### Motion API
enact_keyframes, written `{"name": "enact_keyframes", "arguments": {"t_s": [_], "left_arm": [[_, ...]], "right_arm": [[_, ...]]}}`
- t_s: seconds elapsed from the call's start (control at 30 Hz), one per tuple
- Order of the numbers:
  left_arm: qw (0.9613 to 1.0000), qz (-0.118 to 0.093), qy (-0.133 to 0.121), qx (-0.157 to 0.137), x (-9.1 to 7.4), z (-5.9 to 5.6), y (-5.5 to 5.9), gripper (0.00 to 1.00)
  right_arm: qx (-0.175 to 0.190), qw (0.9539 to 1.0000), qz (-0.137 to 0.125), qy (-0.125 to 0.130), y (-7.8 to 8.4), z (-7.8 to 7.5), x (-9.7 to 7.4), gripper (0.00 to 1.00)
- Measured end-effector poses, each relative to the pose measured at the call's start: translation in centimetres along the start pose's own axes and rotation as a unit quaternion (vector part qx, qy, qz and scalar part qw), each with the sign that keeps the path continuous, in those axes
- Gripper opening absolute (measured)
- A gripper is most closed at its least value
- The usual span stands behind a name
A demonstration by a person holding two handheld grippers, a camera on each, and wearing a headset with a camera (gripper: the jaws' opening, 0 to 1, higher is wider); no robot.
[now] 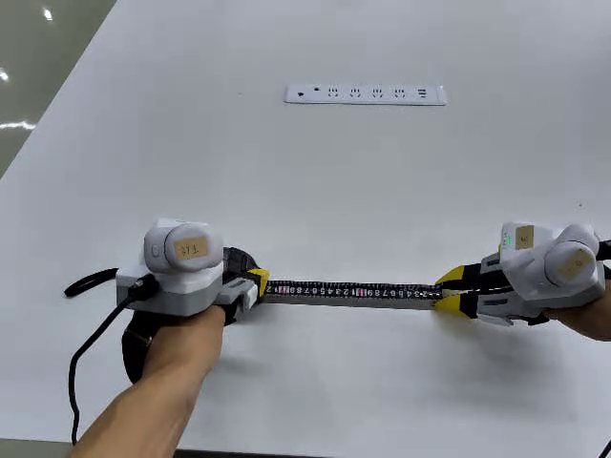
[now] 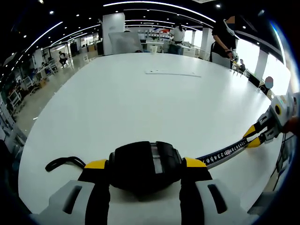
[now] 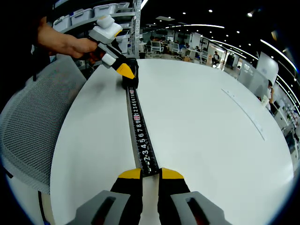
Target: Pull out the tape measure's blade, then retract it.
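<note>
My left gripper [image 1: 250, 283] is shut on the black tape measure case [image 2: 145, 164], which rests on the white table [image 1: 315, 191]; its black wrist strap [image 2: 63, 162] trails off to the left. The dark numbered blade [image 1: 353, 290] runs out flat along the table to my right gripper [image 1: 451, 291], whose yellow-tipped jaws are shut on the blade's end. In the right gripper view the blade [image 3: 139, 133] stretches away to the case [image 3: 131, 77], held by the left gripper [image 3: 124, 70]. In the left gripper view the right gripper [image 2: 255, 136] pinches the blade [image 2: 224, 153] at far right.
A white power strip [image 1: 365, 93] lies flat on the far part of the table. A black cable [image 1: 86, 358] hangs from the left gripper near the table's front edge. A grey mesh chair back [image 3: 33, 122] stands beside the table. People stand at the far end [image 2: 220, 40].
</note>
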State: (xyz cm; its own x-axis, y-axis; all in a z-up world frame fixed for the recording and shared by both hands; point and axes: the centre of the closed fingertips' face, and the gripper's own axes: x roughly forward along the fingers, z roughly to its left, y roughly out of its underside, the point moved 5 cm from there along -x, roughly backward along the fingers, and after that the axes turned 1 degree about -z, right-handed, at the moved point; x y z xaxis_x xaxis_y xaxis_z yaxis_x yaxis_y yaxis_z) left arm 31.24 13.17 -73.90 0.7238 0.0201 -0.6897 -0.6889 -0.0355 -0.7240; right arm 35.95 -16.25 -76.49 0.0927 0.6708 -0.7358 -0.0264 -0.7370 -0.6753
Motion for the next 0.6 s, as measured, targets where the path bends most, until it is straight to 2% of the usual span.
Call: {"name": "enact_keyframes", "arguments": {"t_s": [0.6], "left_arm": [[1.0,-0.002,0.005,-0.005,-0.18,0.15,0.05,0.54]], "right_arm": [[0.005,1.0,0.002,-0.001,-0.13,0.27,-0.16,0.08]]}}
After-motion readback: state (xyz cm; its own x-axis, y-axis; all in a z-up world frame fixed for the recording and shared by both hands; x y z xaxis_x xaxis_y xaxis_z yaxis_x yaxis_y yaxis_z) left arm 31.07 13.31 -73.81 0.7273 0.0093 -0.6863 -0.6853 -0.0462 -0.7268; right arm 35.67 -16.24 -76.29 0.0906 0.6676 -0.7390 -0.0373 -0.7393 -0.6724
